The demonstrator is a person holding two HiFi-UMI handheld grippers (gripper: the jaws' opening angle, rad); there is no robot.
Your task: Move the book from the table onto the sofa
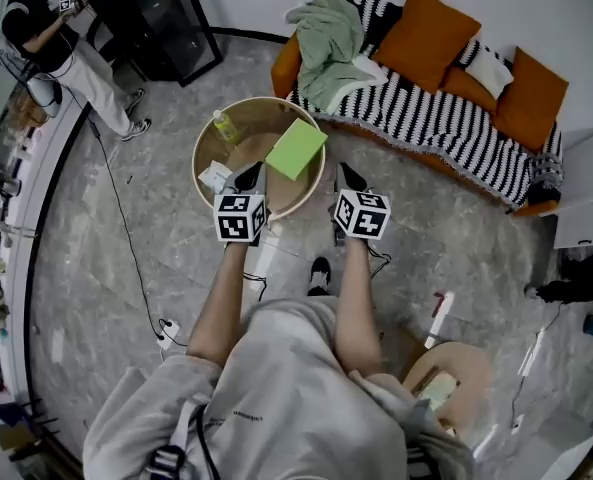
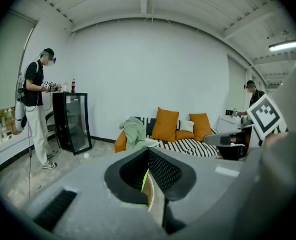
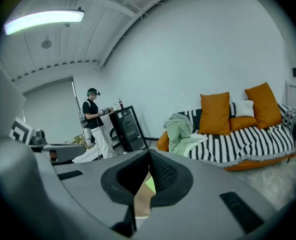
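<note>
Book (image 1: 296, 148), green, sits between the tips. I read the left gripper (image 1: 248, 177) and right gripper (image 1: 350, 177) as both clamped on its near corners. Round table (image 1: 202, 158) lies under the tips, with a bottle (image 1: 223, 126) left of them. Sofa (image 1: 446, 118) lies beyond, with a blanket (image 1: 328, 40) heaped on it.

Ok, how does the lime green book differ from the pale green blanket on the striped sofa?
The lime green book is a flat, stiff rectangle; the pale green blanket is a crumpled heap. The book is held over the round wooden table, clamped by the left gripper and right gripper; the blanket lies on the striped sofa, at its end nearest the table. Both are green.
</note>
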